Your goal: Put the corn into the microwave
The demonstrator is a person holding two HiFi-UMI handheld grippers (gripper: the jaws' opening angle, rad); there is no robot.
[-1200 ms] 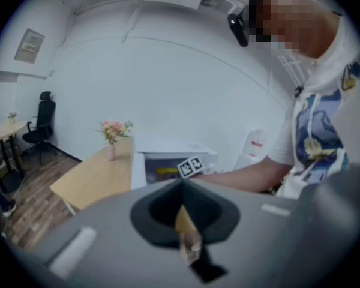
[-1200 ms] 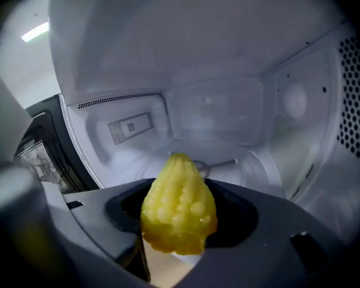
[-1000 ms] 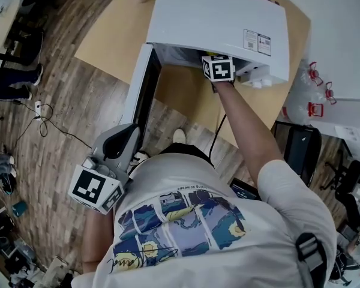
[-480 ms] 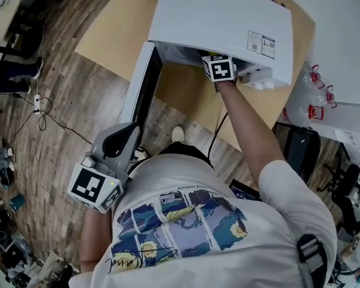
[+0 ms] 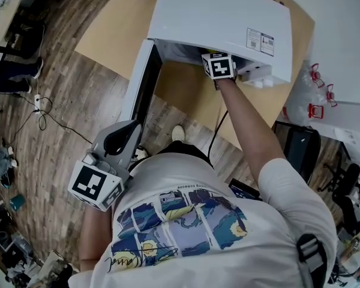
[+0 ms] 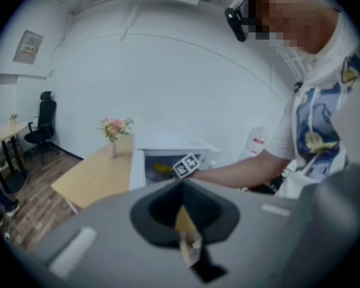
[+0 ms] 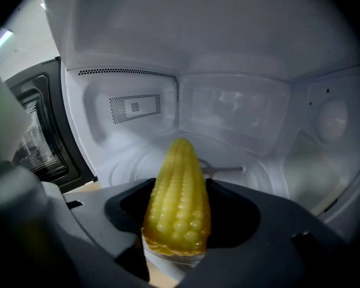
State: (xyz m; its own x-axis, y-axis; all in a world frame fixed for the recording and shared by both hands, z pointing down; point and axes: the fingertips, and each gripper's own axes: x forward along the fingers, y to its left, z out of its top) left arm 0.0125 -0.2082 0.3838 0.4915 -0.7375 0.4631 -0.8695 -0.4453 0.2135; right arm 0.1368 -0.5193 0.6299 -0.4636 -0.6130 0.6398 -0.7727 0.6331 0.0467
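Right hand-held gripper (image 7: 177, 248) is pinching the pale-yellow corn cob (image 7: 177, 197), tip forward, inside the open white microwave (image 5: 222, 23) at the near edge of the tan wooden counter (image 5: 108, 38). Corn looks to be above the round glass turntable (image 7: 240, 161), not resting on it. Suggest lowering it near centre, clear of the walls, then releasing. Left hand-held gripper (image 6: 183, 233) is pressed together, empty, off the counter.

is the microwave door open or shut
Open: the door stands swung out at the left, and the corn faces the exposed cavity.

Yellow corn cob (image 7: 177, 200), clamped at its base, tip pointing into the open white microwave (image 7: 240, 107)
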